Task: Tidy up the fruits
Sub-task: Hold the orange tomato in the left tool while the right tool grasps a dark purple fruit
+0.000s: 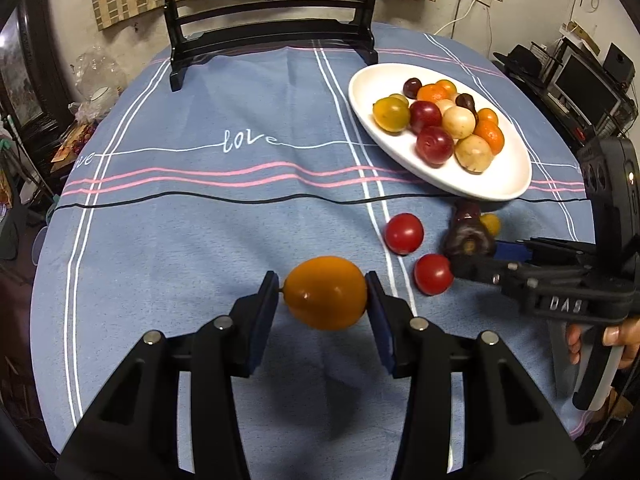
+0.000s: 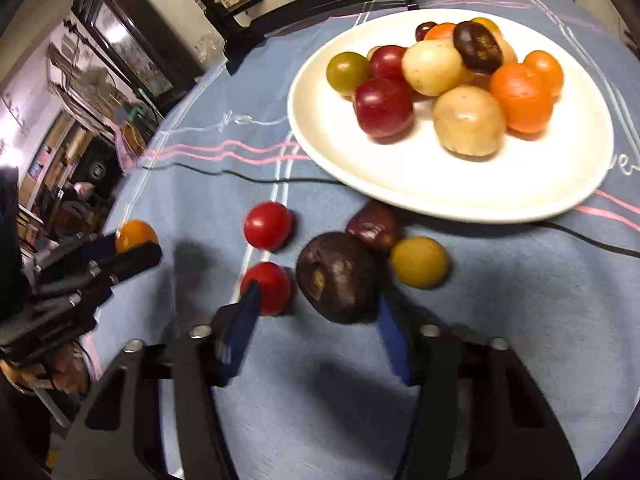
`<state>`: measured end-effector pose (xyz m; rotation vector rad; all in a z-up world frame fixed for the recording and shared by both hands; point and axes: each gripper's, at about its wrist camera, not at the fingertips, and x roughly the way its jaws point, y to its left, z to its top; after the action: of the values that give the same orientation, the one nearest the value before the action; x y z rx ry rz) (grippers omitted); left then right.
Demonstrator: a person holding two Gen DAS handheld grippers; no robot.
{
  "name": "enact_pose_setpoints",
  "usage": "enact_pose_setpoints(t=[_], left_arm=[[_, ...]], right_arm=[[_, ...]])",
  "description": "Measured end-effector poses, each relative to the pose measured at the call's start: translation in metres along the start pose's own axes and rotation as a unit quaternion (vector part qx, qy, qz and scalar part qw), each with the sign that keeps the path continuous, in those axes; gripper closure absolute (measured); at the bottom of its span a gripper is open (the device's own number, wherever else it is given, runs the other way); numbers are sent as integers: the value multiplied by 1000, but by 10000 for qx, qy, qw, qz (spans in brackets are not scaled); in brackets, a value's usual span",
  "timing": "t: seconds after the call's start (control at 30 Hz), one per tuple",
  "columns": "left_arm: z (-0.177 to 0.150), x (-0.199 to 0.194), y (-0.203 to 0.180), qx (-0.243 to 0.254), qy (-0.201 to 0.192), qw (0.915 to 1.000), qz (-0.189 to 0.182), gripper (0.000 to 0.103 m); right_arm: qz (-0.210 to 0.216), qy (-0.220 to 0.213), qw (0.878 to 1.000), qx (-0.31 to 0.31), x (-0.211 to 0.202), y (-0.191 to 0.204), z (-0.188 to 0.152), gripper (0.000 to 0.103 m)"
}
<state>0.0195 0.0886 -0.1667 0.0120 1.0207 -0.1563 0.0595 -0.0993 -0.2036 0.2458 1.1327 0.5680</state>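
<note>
My left gripper (image 1: 322, 294) is shut on an orange fruit (image 1: 325, 293) and holds it just above the blue cloth; the right wrist view shows that orange fruit (image 2: 136, 235) at the far left. My right gripper (image 2: 318, 296) is open around a dark purple fruit (image 2: 338, 276) lying on the cloth: its right pad is close to the fruit and its left pad stands clear of it. Around the purple fruit lie two red tomatoes (image 2: 267, 225) (image 2: 269, 286), a dark red fruit (image 2: 372, 226) and a yellow fruit (image 2: 419, 262). Beyond them a white plate (image 2: 400, 176) holds several fruits.
A black wooden stand (image 1: 272, 32) is at the far side of the round table. A thin black cable (image 1: 200, 200) runs across the cloth and under the plate (image 1: 384, 80). A person's hand (image 1: 616, 340) grips the right gripper's handle at the right edge.
</note>
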Motion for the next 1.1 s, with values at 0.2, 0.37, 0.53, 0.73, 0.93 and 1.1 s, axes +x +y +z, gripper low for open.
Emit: enact_pose_setpoints(t=[0.2, 0.37, 0.53, 0.73, 0.93, 1.1], left_arm=[[3, 1, -6, 35, -21, 10000, -65, 58], [3, -1, -13, 87, -42, 9999, -108, 58], [8, -10, -18, 174, -173, 9996, -144, 59], [0, -13, -6, 21, -171, 9998, -59, 58], [-6, -24, 34, -504, -227, 9984, 151, 58], [-13, -24, 37, -486, -179, 9984, 228, 57]], right_arm=[[-8, 84, 9998, -171, -8, 3, -8, 77], [84, 10, 10000, -26, -18, -1, -16, 77], [115, -107, 9998, 148, -38, -9, -30, 78], [-276, 78, 9996, -61, -45, -13, -45, 74], [-885, -210, 9953, -320, -58, -12, -54, 14], [-1292, -169, 9894, -641, -45, -1, -51, 14]])
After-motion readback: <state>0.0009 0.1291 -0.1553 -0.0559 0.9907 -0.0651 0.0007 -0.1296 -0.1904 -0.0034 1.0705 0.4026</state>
